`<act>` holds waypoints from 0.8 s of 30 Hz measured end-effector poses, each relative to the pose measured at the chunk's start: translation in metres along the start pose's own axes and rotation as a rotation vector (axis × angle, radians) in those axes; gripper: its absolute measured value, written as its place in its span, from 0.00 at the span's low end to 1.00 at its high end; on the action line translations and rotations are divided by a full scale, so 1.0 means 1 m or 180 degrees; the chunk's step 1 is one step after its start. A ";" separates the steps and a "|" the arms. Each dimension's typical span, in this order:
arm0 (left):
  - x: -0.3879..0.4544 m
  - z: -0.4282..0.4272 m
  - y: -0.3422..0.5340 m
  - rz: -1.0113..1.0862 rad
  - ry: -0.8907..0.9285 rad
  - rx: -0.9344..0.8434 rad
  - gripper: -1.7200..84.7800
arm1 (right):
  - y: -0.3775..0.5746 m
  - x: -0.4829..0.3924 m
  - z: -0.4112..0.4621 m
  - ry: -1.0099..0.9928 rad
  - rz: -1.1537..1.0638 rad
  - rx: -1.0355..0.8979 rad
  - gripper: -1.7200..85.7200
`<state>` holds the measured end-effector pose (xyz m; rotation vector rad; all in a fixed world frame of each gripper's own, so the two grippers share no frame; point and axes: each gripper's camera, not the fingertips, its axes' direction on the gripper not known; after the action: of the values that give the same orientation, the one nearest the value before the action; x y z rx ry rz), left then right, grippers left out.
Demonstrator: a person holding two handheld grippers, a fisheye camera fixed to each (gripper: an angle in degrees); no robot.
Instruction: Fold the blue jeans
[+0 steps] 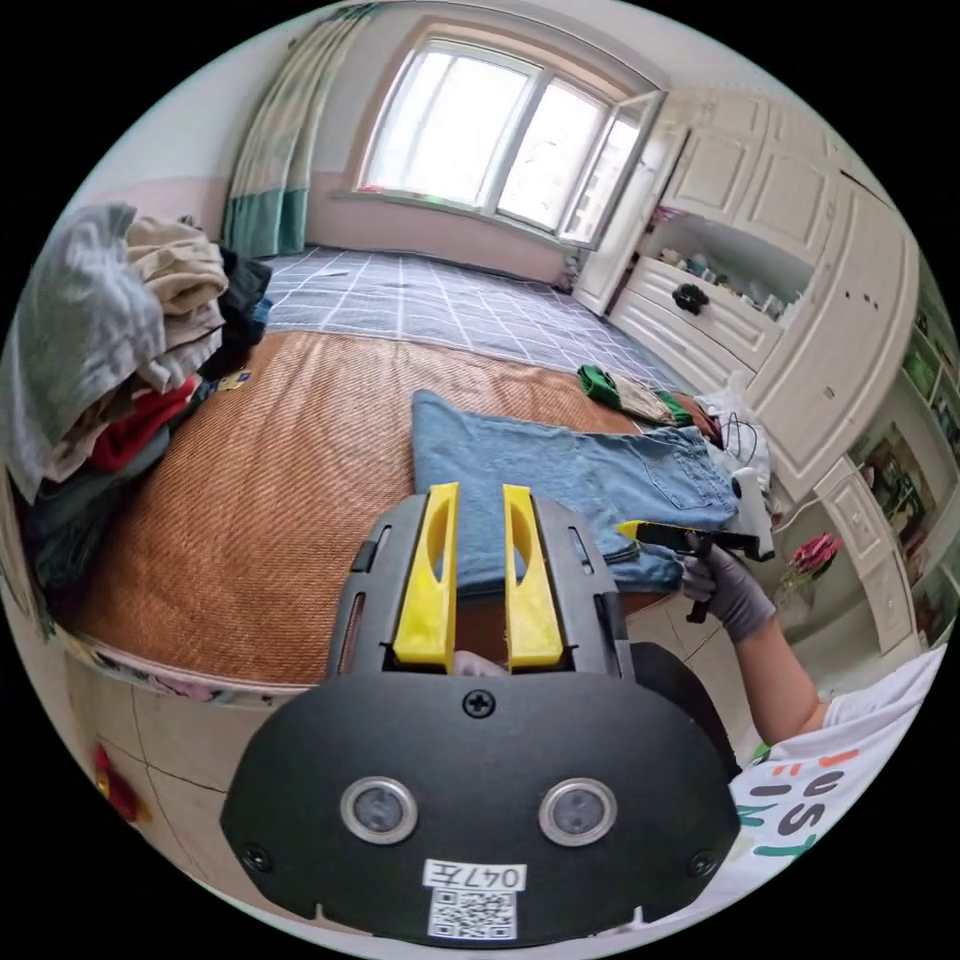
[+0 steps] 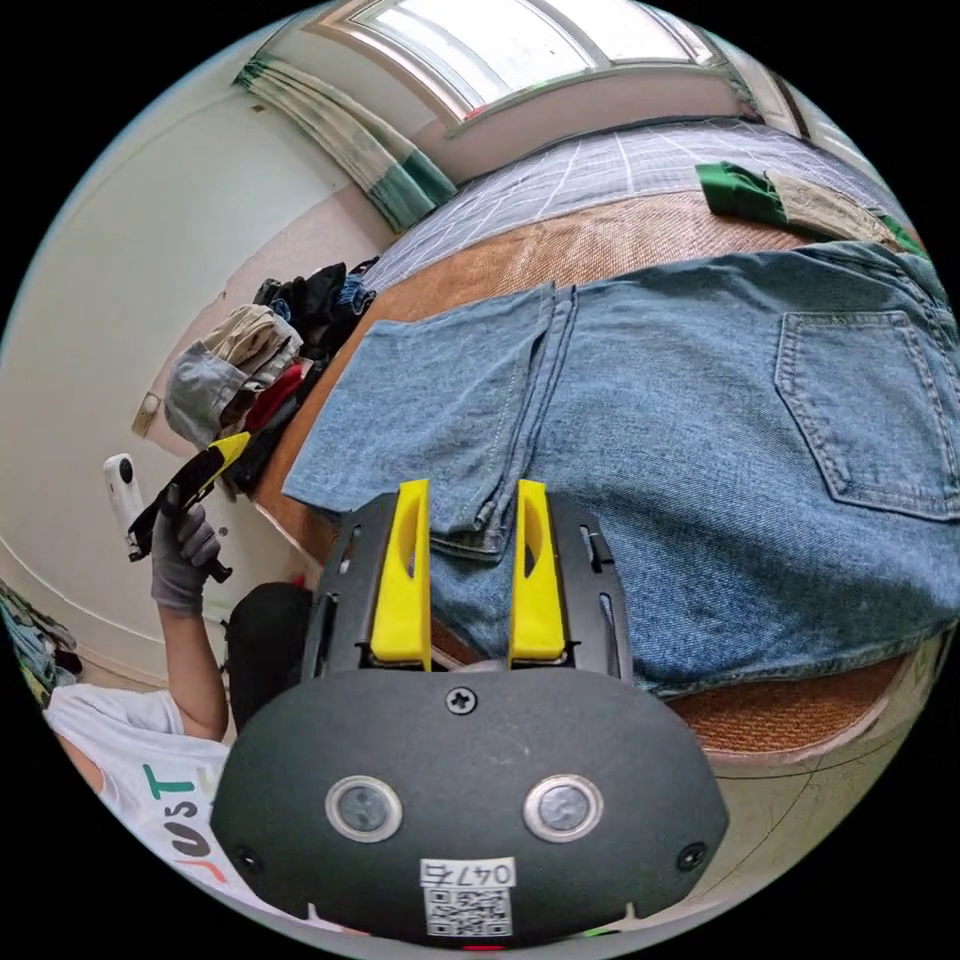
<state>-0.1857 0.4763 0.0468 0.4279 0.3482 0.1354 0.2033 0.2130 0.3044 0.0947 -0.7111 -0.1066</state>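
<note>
Both my grippers hang jaws apart, pinching nothing: left gripper [image 1: 478,570] off the bed's near edge; right gripper [image 2: 468,565] just over the hem of the blue jeans [image 2: 700,450]; jeans lie flat, legs folded together, on the woven mat [image 1: 280,480]; clothes pile [image 1: 110,340] at the far end.

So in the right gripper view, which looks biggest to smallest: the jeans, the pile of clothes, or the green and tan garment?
1. The blue jeans, by far the largest.
2 and 3. The pile of clothes and the green and tan garment look about alike; both lie farther off, so I would not rank them.
</note>
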 end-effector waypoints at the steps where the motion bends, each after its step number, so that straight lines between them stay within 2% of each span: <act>1: -0.010 0.000 -0.002 -0.0001 -0.0033 -0.0019 0.10 | -0.004 -0.004 0.005 -0.0027 -0.0068 -0.0042 0.07; 4: -0.023 0.017 -0.019 0.0135 -0.0052 -0.0205 0.09 | -0.014 -0.019 -0.005 -0.0113 -0.0220 0.0024 0.03; 9: -0.016 0.047 -0.050 0.0465 -0.0180 -0.0397 0.08 | -0.013 -0.059 -0.058 0.0109 -0.0513 0.0473 0.03; 12: -0.024 0.090 -0.053 0.0516 -0.0194 -0.0758 0.07 | -0.002 -0.059 -0.050 0.0465 -0.0455 0.0323 0.03; 15: -0.038 0.118 -0.043 0.0444 -0.0266 -0.0893 0.07 | 0.004 -0.037 -0.012 0.0511 -0.0226 -0.0188 0.04; 18: -0.048 0.111 -0.040 0.0368 -0.0198 -0.0805 0.06 | 0.006 -0.039 -0.037 0.0619 -0.0079 0.0089 0.07; 20: -0.044 0.093 -0.039 0.0342 -0.0282 -0.0702 0.04 | -0.014 -0.081 -0.071 0.0652 -0.0468 0.0633 0.06; 24: -0.022 0.067 -0.032 0.0441 -0.0067 -0.0438 0.02 | -0.101 -0.163 -0.039 0.0244 -0.1368 0.0271 0.03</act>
<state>-0.1807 0.4174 0.0965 0.3170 0.2865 0.2879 0.0997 0.1361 0.1571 0.3313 -0.6099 -0.4815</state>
